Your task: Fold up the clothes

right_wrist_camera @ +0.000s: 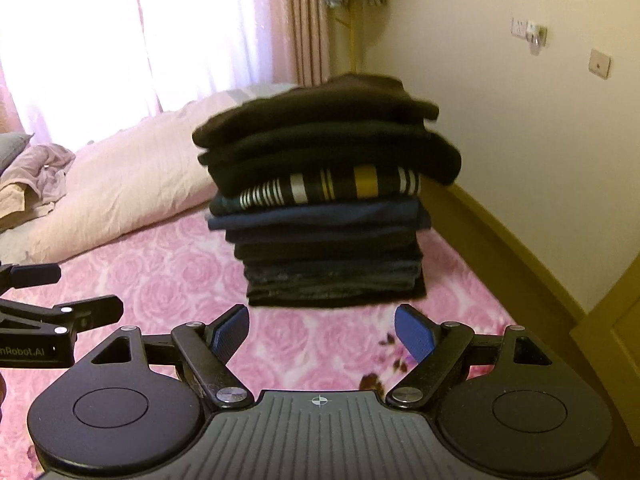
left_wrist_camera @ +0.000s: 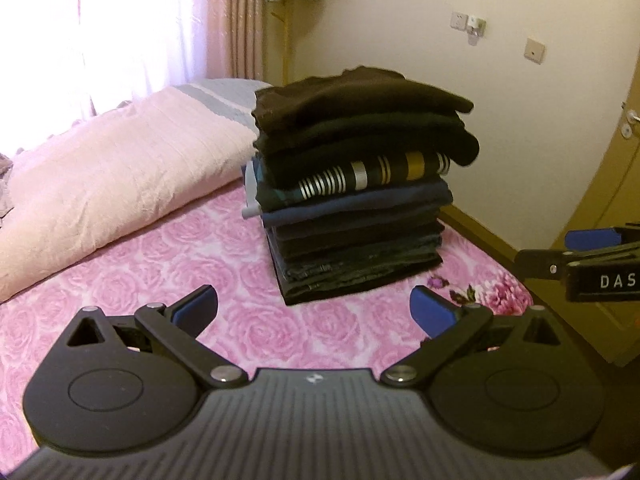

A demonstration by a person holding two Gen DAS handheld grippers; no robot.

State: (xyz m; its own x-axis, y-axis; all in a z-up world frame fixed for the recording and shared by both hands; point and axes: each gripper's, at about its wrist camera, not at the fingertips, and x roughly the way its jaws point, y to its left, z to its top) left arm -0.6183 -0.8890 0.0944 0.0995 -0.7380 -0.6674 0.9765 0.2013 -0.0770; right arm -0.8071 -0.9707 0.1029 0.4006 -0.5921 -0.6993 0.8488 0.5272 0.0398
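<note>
A tall stack of folded dark clothes stands on the pink rose-patterned bed sheet; one layer has white and yellow stripes. The stack also shows in the right wrist view. My left gripper is open and empty, a little short of the stack's base. My right gripper is open and empty, also just in front of the stack. The right gripper shows at the right edge of the left wrist view, and part of the left gripper at the left edge of the right wrist view.
A pale pink quilt lies rolled along the left of the bed. Crumpled light clothes lie beyond it. Curtains and a window are behind. A wall with sockets and a wooden door are to the right.
</note>
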